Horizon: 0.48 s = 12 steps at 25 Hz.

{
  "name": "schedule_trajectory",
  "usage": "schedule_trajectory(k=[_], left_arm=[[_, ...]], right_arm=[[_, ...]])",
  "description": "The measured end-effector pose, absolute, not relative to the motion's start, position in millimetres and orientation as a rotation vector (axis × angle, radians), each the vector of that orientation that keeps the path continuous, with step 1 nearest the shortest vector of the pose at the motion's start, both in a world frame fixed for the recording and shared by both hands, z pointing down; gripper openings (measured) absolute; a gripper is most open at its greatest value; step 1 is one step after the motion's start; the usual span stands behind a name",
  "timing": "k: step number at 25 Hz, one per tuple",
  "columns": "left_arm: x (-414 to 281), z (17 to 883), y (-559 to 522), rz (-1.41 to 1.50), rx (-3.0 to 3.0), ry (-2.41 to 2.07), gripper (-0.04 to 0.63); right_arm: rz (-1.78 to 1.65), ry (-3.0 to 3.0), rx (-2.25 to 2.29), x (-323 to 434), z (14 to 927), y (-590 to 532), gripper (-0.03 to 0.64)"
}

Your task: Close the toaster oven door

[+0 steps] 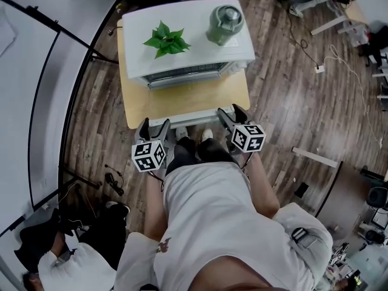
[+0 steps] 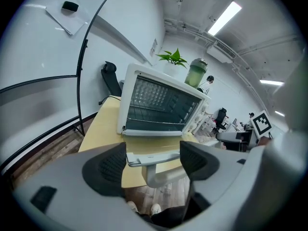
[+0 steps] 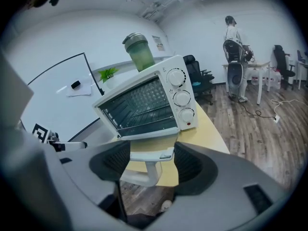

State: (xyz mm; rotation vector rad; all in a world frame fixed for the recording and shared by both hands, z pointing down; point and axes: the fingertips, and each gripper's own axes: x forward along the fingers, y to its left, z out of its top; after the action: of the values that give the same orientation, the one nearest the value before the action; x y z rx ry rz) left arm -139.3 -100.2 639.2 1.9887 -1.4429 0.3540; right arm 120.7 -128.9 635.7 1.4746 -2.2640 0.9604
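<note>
Head view: the white toaster oven (image 1: pixel 194 23) stands at 12 o'clock on a pale wooden desk (image 1: pixel 136 99), with a leafy plant (image 1: pixel 165 39) and a green jar (image 1: pixel 225 23) on its roof. The oven door (image 1: pixel 193 99) is open and dropped forward toward 6 o'clock. Its white handle (image 1: pixel 194 116) lies along the near desk edge. The left gripper (image 1: pixel 154 127) sits at the handle's 7 o'clock end and the right gripper (image 1: pixel 232 115) at its 5 o'clock end. Both point toward 12 o'clock.

Left gripper view: the jaws are spread, one dark pad at 9 o'clock and one at 3 o'clock. A stretch of the handle (image 2: pixel 153 157) runs across the gap between them, its ends going out of sight behind the pads. I cannot tell whether the pads touch it. Beyond, at 12 o'clock, the oven (image 2: pixel 161 105) shows its wire rack through the open front. A whiteboard (image 2: pixel 43 47) fills the 9 to 10 o'clock side.

Right gripper view: these jaws are also spread, and the handle (image 3: pixel 150 154) crosses the gap between the pads in the same way. No clamping on it is visible. The oven's three knobs (image 3: pixel 182 98) are stacked at 1 o'clock of the gap. A person (image 3: pixel 233 32) stands far back at 2 o'clock, over a wooden floor (image 3: pixel 255 129).
</note>
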Motion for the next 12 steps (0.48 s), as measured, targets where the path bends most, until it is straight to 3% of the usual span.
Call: schedule_trajectory(k=[12], left_arm=[[-141,610,-117,0.352,2.058,-1.510,0.341]], right_arm=[[0.991,-2.321,1.525,120,613,-146,0.291]])
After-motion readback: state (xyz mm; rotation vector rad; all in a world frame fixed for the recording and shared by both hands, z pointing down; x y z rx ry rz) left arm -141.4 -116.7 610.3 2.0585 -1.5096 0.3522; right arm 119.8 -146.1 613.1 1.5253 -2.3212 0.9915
